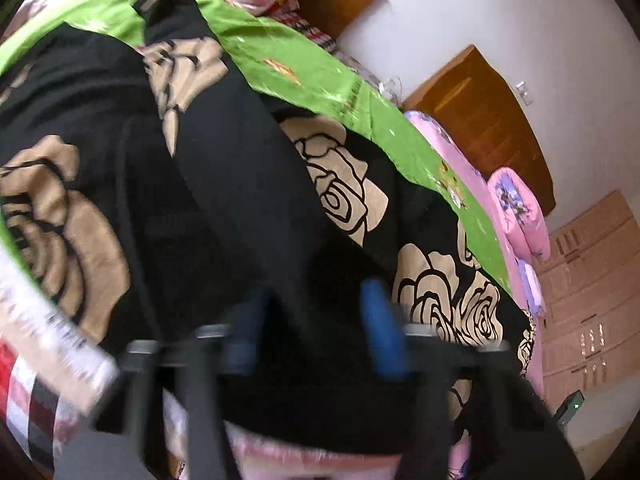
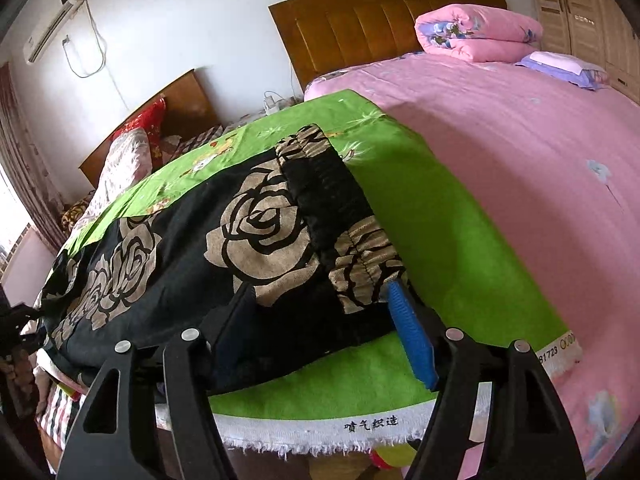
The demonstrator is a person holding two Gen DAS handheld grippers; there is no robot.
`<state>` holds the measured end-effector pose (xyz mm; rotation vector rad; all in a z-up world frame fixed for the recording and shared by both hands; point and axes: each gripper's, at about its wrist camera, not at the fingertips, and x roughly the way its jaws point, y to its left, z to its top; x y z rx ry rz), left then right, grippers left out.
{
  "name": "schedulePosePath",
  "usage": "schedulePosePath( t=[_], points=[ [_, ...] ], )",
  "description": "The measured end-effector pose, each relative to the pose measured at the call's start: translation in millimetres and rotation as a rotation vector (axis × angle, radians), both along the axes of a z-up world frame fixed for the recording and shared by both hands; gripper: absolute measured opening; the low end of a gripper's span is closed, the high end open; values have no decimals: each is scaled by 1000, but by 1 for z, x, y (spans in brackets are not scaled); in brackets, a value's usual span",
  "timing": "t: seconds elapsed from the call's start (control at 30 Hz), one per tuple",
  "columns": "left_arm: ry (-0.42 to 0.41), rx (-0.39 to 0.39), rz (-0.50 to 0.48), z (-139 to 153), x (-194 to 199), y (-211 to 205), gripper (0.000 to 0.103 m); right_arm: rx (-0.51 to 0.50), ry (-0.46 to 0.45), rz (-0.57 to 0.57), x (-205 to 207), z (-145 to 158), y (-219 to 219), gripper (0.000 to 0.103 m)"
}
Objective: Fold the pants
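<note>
green cloth point(image 2: 440, 220) printed "81723", left tool point(image 1: 316, 324) gripping pants point(image 2: 200, 240), right tool point(image 2: 320, 320) spread wide

The pants point(image 2: 224, 240) are black with big beige roses outlined in black — same print runs over the gathered waistband point(image 2: 360, 264). They're on a bright green cloth point(image 2: 460, 240) with small white and orange flowers and a frayed white edge printed in black characters. Bed sheet point(image 2: 520, 140) is pink with faint blue flowers, and the folded quilt point(image 2: 480, 36) is pink with purple-blue blooms. Headboard point(image 2: 360, 20) — orange-brown wood. The fingers point(image 2: 412, 340) have blue pads on black frames.
</note>
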<state>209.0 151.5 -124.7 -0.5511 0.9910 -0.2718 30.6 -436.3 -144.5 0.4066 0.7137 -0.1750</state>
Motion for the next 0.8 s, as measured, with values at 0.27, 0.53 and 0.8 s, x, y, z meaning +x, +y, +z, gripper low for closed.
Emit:
schedulePosePath(
  t=[0.27,0.53,0.8],
  points=[
    [-142,26,8,65,-38,0,2,21,15,-10,-1,-2,-9,67],
    [5,293,-16,5,-19,-4,22,-13,22,-22,-5,5,-3,67],
    [-292,367,78,47,-77,-17,84,-209,-127,224,-31,49,68,67]
  ],
)
